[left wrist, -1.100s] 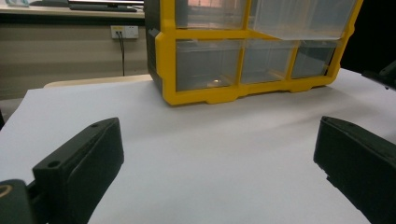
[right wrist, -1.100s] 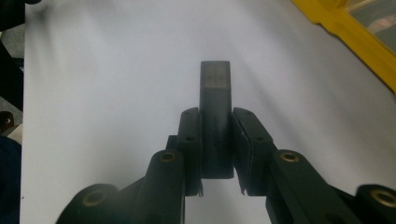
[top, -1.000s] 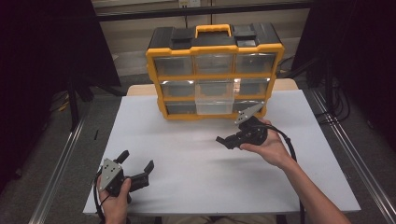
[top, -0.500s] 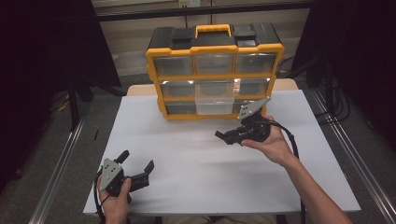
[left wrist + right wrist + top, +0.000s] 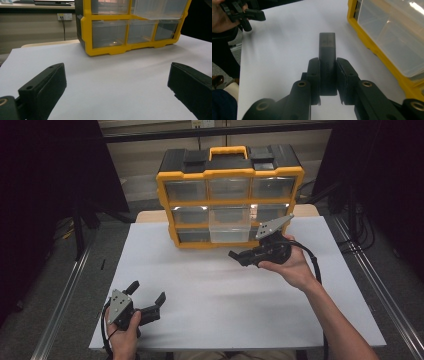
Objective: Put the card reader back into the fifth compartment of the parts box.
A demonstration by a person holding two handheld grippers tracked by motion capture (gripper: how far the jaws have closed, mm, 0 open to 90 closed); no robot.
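Observation:
A yellow and black organizer (image 5: 230,195) with clear drawers stands at the back of the white table (image 5: 225,305). One clear drawer (image 5: 229,232) in its middle column is pulled out. My right gripper (image 5: 240,256) hovers just right of that drawer, shut on a small black rectangular block (image 5: 327,50) that sticks out past the jaws. Low at the front left, my left gripper (image 5: 148,292) is open, with nothing between its jaws. In the left gripper view the organizer (image 5: 130,32) stands ahead, across bare table.
The organizer's yellow frame (image 5: 372,42) and the pulled-out drawer (image 5: 397,45) lie close on the right in the right gripper view. A cable (image 5: 312,265) trails from the right gripper. Metal rails (image 5: 65,285) run along both sides of the table.
My right gripper has lifted slightly and moved a little toward the organizer with the black block. The left gripper has stayed put.

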